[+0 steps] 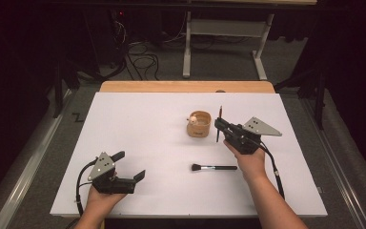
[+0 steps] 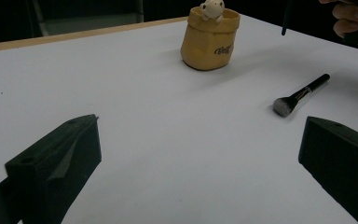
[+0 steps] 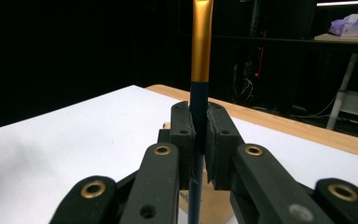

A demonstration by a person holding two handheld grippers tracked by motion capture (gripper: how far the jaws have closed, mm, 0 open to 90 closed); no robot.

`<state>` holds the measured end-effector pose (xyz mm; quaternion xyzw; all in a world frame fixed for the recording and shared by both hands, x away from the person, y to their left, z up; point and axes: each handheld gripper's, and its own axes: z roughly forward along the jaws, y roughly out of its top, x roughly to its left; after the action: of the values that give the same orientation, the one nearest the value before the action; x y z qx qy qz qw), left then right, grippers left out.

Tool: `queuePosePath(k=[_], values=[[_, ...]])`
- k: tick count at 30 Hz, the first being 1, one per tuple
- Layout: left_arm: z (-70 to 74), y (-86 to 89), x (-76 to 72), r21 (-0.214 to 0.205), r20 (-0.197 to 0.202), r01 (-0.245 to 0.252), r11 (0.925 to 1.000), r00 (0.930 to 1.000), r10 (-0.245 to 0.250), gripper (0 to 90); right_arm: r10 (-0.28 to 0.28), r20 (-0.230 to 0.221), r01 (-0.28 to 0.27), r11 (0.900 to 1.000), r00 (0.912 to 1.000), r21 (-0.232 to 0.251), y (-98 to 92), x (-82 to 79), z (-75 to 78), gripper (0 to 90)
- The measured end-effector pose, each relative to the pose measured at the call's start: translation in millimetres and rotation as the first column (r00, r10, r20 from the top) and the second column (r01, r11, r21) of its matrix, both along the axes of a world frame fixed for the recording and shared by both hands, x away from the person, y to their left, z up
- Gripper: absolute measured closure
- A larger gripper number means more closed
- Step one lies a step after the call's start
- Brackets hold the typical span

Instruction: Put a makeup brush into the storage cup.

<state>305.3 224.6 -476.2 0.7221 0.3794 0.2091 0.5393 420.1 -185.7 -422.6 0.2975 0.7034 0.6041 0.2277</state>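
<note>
My right gripper point(image 1: 220, 125) is shut on a thin brush point(image 1: 219, 123) that stands upright, just right of a yellow pot point(image 1: 199, 126) with a small pale figure in its mouth. In the right gripper view the pads point(image 3: 182, 133) pinch the brush's dark blue handle, and its gold ferrule point(image 3: 201, 46) rises above them. A second brush point(image 1: 214, 167), black-handled with a dark head, lies flat on the white table in front of the pot. At the front left my left gripper point(image 1: 130, 165) stands wide open with nothing in it, facing the pot point(image 2: 209, 39) and the lying brush point(image 2: 300, 95).
A white sheet point(image 1: 138, 124) covers the table, whose wooden far edge point(image 1: 186, 86) shows beyond it. A metal frame point(image 1: 224, 28) and cables lie on the floor behind. The tan pot point(image 3: 214, 205) sits just below my right jaws.
</note>
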Motion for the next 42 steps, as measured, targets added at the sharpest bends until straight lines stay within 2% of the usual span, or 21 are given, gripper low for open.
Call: queuePosePath(k=[4, 10, 20, 24, 30, 34, 42], values=[[-0.4, 0.1, -0.7, 0.001, 0.000, 0.001, 1.0000, 1.0000, -0.001, 0.0, 0.007, 0.012, -0.007, 1.0000, 0.9999, 0.000, 2.4, 3.9, 4.7, 84.5], [-0.8, -1.3, -1.3, -0.001, 0.003, 0.009, 1.0000, 1.0000, -0.009, 0.0, -0.008, 0.006, 0.008, 0.9998, 0.9999, 0.015, 5.6, 9.1, 9.3, 84.5], [-0.5, 0.9, -1.2, -0.011, 0.002, 0.010, 0.9999, 1.0000, -0.010, 0.0, -0.008, 0.029, 0.007, 1.0000, 0.9995, 0.005, 17.6, 21.8, 18.9, 84.5], [-3.2, 1.2, 0.4, -0.001, -0.004, 0.003, 1.0000, 1.0000, -0.003, 0.0, -0.014, 0.035, 0.014, 0.9999, 0.9993, 0.003, 22.2, 26.3, 22.3, 84.5], [-1.6, 3.5, -1.0, -0.022, -0.001, -0.001, 0.9998, 1.0000, 0.001, 0.0, -0.032, 0.023, 0.031, 0.9993, 0.9992, 0.022, 26.0, 36.0, 20.6, 84.5], [-1.1, 5.1, -1.6, -0.024, -0.001, 0.001, 0.9997, 1.0000, -0.001, 0.0, -0.045, 0.004, 0.045, 0.9984, 0.9990, 0.035, 27.3, 42.5, 20.1, 84.5], [-1.3, 4.4, -1.7, -0.018, 0.003, 0.012, 0.9998, 0.9999, -0.012, 0.0, -0.063, -0.007, 0.063, 0.9970, 0.9980, 0.043, 30.8, 52.8, 21.6, 84.3]])
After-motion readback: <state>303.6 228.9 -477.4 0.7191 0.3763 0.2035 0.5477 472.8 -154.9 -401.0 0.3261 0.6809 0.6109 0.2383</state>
